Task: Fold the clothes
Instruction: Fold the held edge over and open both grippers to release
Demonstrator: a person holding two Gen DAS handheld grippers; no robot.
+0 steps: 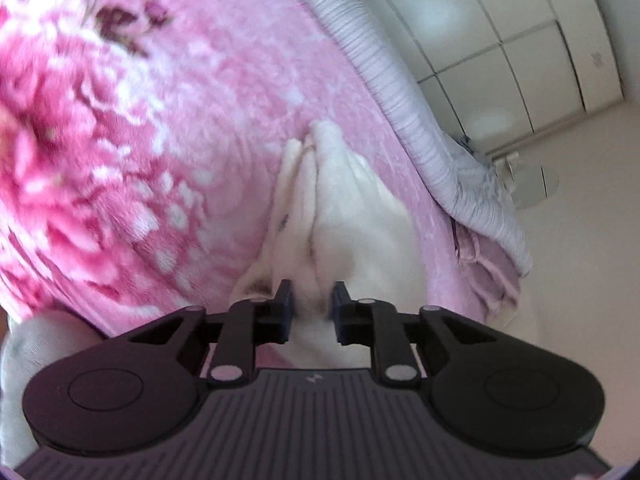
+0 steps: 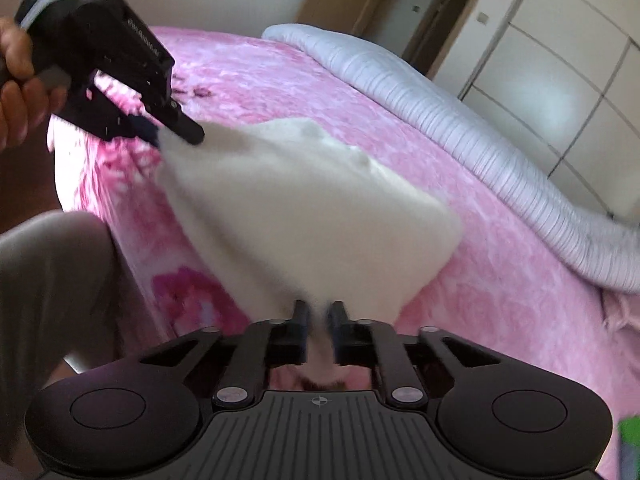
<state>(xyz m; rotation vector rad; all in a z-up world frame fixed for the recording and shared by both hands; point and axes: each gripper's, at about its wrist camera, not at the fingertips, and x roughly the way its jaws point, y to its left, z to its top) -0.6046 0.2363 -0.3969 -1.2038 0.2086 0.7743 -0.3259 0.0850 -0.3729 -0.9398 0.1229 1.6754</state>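
Landmark: a bed covered by a plush pink blanket with large flower print [image 2: 256,68]; all places below are given relative to it.
Garment: a soft white fabric garment [image 2: 304,208] is held up off the pink blanket, stretched between two grippers near the bed's front edge. Its far end sags toward the blanket; whether it touches there cannot be told.
Left gripper: the black two-finger left gripper [image 1: 313,304], held in a person's hand [image 2: 16,80], is clamped on a bunched fold of the white garment. In the right wrist view it sits above the blanket's front corner, pinching the garment's upper corner.
Right gripper: the black two-finger right gripper [image 2: 319,312] has its jaws closed tight on the garment's near edge, above the blanket's front edge.
Bedding: a rolled pale lilac ribbed duvet [image 2: 440,120] lies along the far side of the pink blanket, well apart from the garment.
Room: white wardrobe doors [image 2: 560,60] stand beyond the bed.
Step in hand: most likely spreading the garment before laying it flat on the blanket.
Doing it well: keep both grips firm and at matching height, pull the held edge taut so no creases form, lower the hanging end onto open blanket first, and stay clear of the duvet.
Risk: the left grip holds gathered cloth, so a wrinkle may be folded in.
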